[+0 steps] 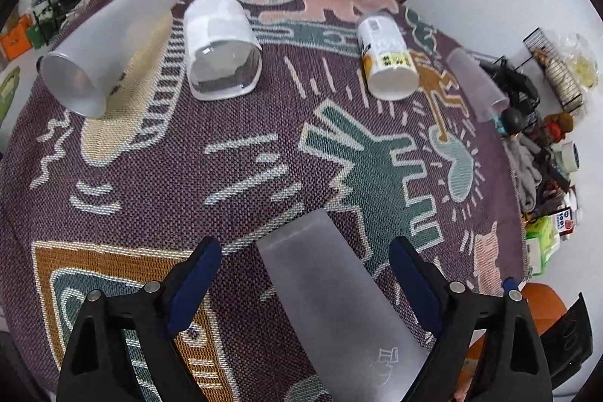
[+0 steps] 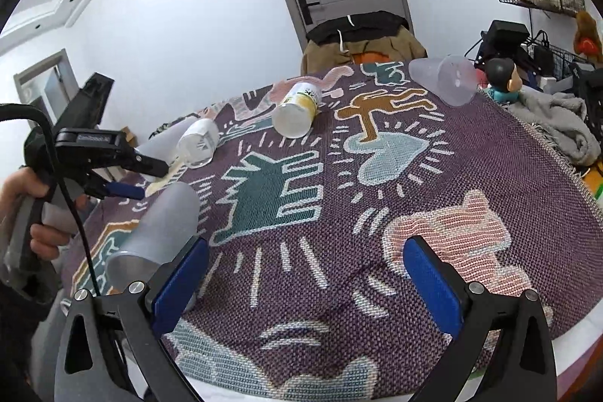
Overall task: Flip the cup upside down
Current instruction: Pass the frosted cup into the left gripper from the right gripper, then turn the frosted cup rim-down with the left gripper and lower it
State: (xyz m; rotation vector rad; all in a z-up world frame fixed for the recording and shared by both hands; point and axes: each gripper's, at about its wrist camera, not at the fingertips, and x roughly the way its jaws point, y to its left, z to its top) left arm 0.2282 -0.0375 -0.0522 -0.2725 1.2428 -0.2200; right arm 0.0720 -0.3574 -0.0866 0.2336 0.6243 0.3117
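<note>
A frosted plastic cup (image 1: 335, 304) lies on its side on the patterned blanket (image 1: 245, 183), base pointing away, between the fingers of my left gripper (image 1: 305, 251). The left gripper is open, its blue pads apart from the cup on both sides. The same cup shows in the right wrist view (image 2: 158, 232) at lower left, its open mouth toward the table's near edge, with the left gripper (image 2: 143, 176) above it. My right gripper (image 2: 305, 259) is open and empty over the blanket's near part.
Other cups lie on their sides: a frosted one (image 1: 105, 40) at far left, a clear white one (image 1: 222, 51), a yellow-labelled white one (image 1: 388, 59) and a frosted one (image 1: 478, 85) at far right. Clutter and wire racks (image 1: 557, 78) stand beyond the right edge. A chair with clothes (image 2: 361, 40) stands behind.
</note>
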